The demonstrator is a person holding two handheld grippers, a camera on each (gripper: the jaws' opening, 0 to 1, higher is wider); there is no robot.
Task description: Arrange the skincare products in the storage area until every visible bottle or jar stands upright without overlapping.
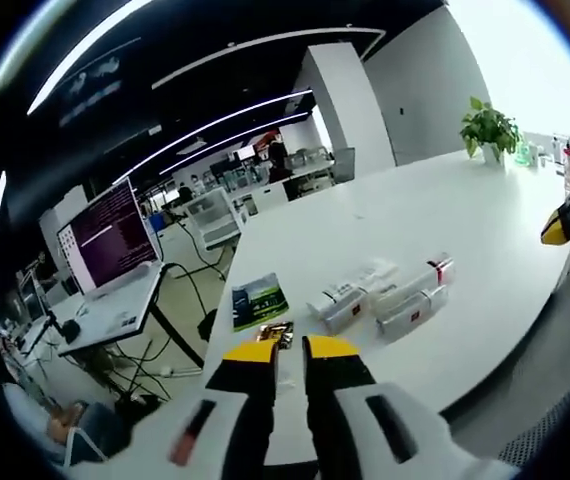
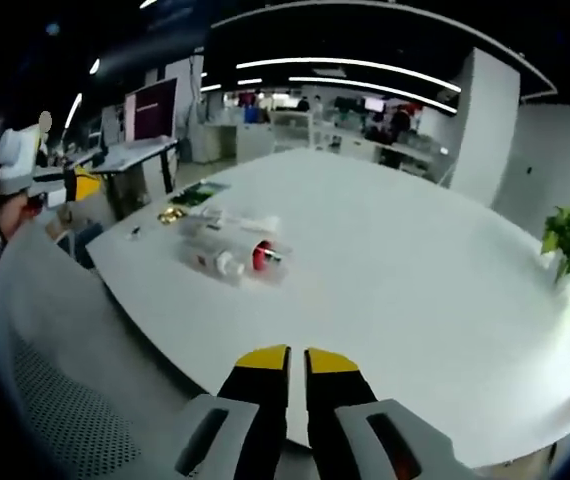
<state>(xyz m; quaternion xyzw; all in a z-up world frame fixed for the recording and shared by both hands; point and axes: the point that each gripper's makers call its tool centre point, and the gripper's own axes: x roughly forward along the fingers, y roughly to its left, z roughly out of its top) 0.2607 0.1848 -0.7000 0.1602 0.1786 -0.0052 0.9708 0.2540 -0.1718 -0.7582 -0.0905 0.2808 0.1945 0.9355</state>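
Several clear and white skincare bottles and tubes (image 1: 380,295) lie on their sides in a loose cluster near the edge of the white table (image 1: 465,210); one has a red cap (image 1: 440,268). My left gripper (image 1: 291,350) hovers just short of the table edge, jaws together and holding nothing. In the right gripper view the same cluster (image 2: 227,250) lies far ahead to the left, its red cap (image 2: 262,257) facing me. My right gripper (image 2: 297,360) hangs over the near table edge, shut and empty. The left gripper (image 2: 60,182) appears at that view's left rim.
A green packet (image 1: 258,300) and a small gold item (image 1: 276,333) lie beside the cluster. A potted plant (image 1: 490,128) and small bottles stand at the table's far end. A grey mesh chair (image 2: 55,400) is near the table. Desks with a monitor (image 1: 110,240) stand beyond.
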